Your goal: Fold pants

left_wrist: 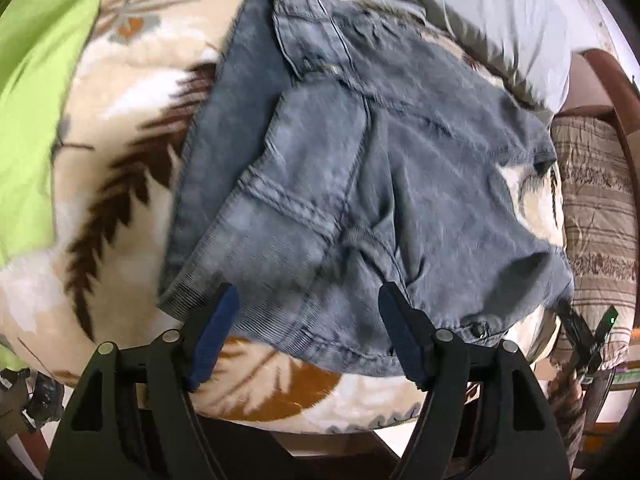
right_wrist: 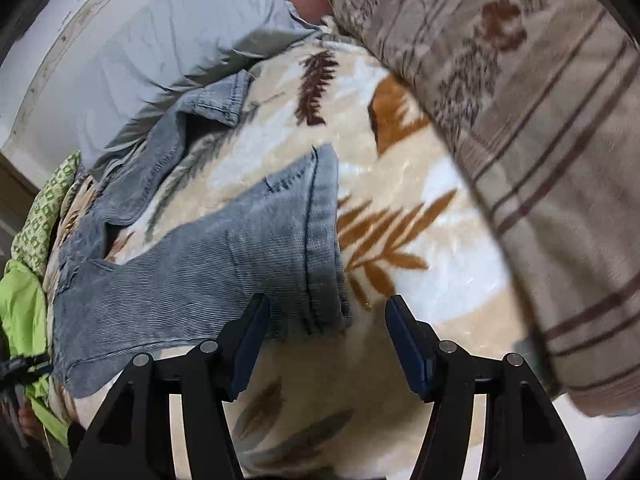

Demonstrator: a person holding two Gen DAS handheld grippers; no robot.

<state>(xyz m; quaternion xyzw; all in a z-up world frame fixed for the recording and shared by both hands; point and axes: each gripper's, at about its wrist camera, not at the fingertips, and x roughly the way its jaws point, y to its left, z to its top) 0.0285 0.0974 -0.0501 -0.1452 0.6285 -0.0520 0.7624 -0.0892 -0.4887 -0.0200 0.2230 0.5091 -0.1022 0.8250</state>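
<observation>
My left gripper (left_wrist: 308, 316) hangs over the waist end of the grey-blue pants (left_wrist: 360, 168), which lie spread on the leaf-patterned blanket (left_wrist: 132, 152). Its jaws stand apart, and the waistband sits between the blue pads (left_wrist: 216, 332), but they do not press on it; the cloth lies slack. From this side I see the back pockets, the seat seam and the waist button, with a green cover (left_wrist: 36, 100) far left and a pale pillow (left_wrist: 500, 20) beyond.

My right gripper (right_wrist: 326, 340) is also released, jaws parted over bare blanket (right_wrist: 400, 208). The cuff of one pants leg (right_wrist: 320, 240) ends just beside my left pad (right_wrist: 248, 344), at its outer edge, with no cloth between the pads. The other leg trails off toward the pillow (right_wrist: 168, 40).

Only the right view shows both leg hems and the striped quilt (right_wrist: 540, 140) close on the right; only the left view shows the waist.
</observation>
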